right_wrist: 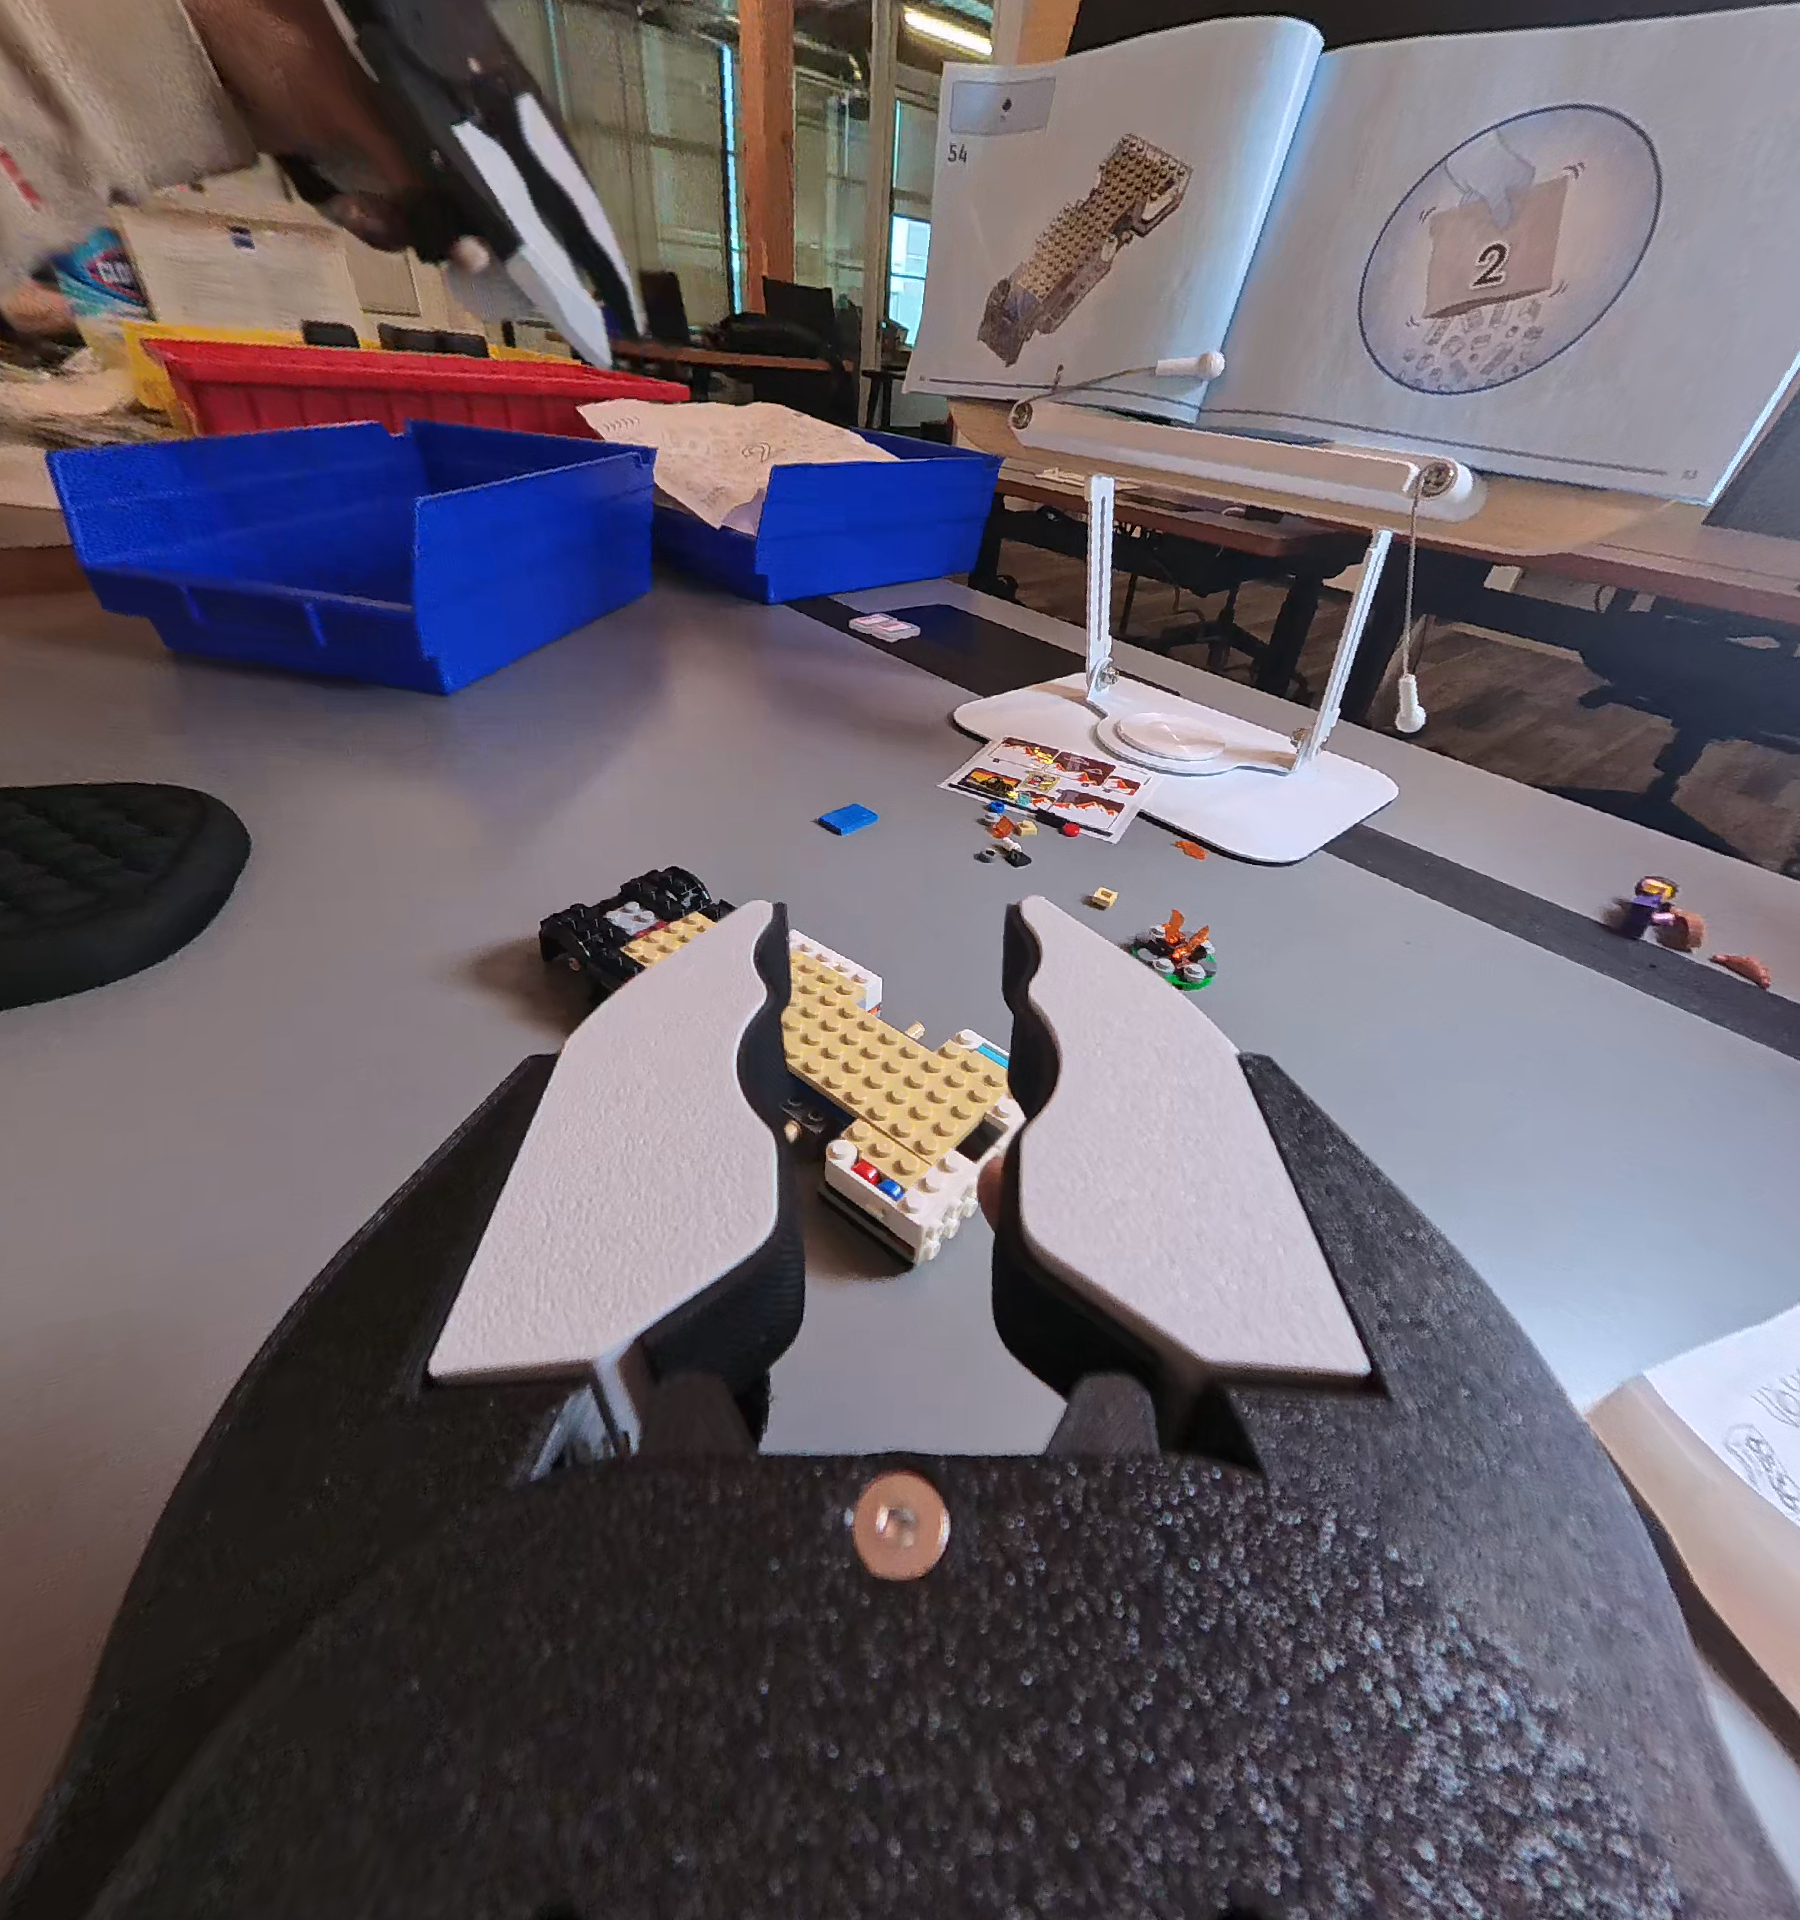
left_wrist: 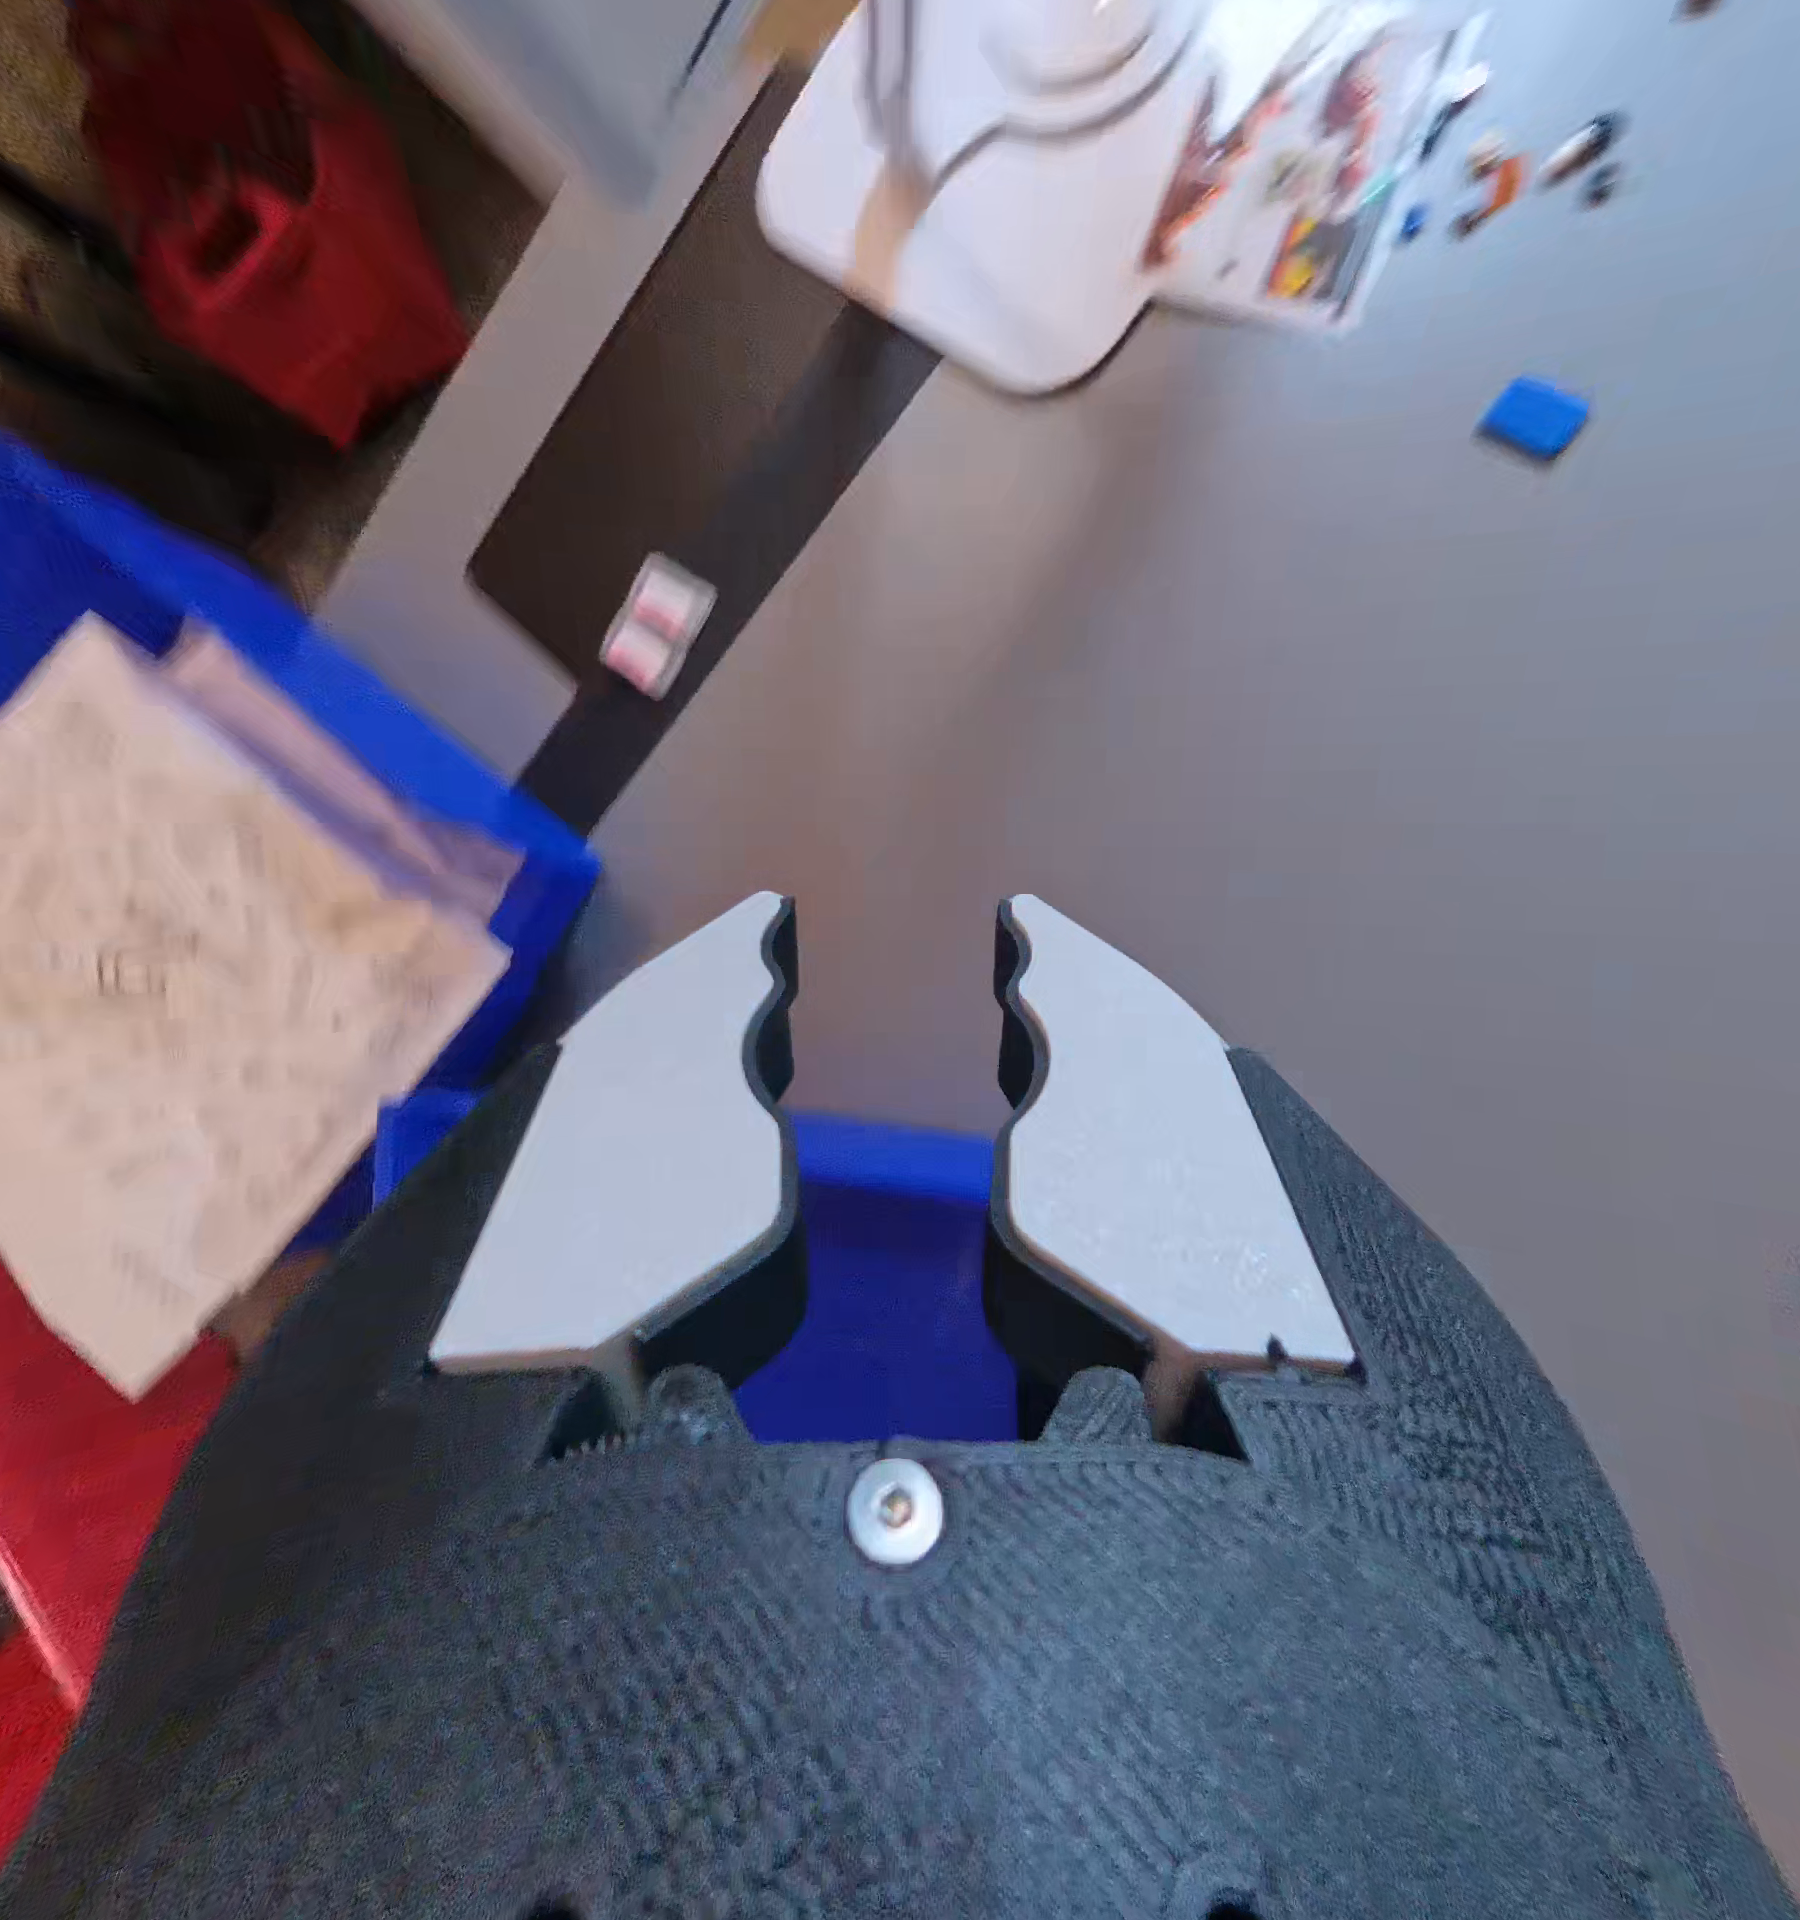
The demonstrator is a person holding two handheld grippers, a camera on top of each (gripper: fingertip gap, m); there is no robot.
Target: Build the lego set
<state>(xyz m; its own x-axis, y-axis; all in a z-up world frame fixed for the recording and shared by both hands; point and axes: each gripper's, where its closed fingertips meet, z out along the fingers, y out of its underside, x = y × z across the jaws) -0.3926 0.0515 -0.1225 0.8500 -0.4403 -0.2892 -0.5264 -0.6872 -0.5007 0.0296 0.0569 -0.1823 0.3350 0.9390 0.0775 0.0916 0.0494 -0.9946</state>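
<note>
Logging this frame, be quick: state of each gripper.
Left gripper: open, empty, raised above the blue bin.
Right gripper: open around the brick vehicle; contact cannot be told.

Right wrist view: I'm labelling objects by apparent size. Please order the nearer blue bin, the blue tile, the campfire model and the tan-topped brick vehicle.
1. Blue bin
2. Brick vehicle, partly hidden by the tongs
3. Campfire model
4. Blue tile, close to the campfire and farther off, so unsure

Motion blur smears the crumpled printed paper sheet (left_wrist: 158, 987) over the blue plastic bin (left_wrist: 376, 717). The right gripper's grey fingers (right_wrist: 657, 1122) hide part of the tan-studded brick vehicle (right_wrist: 885, 1081). Tiny loose brick pieces (right_wrist: 1010, 831) are too small to identify.
</note>
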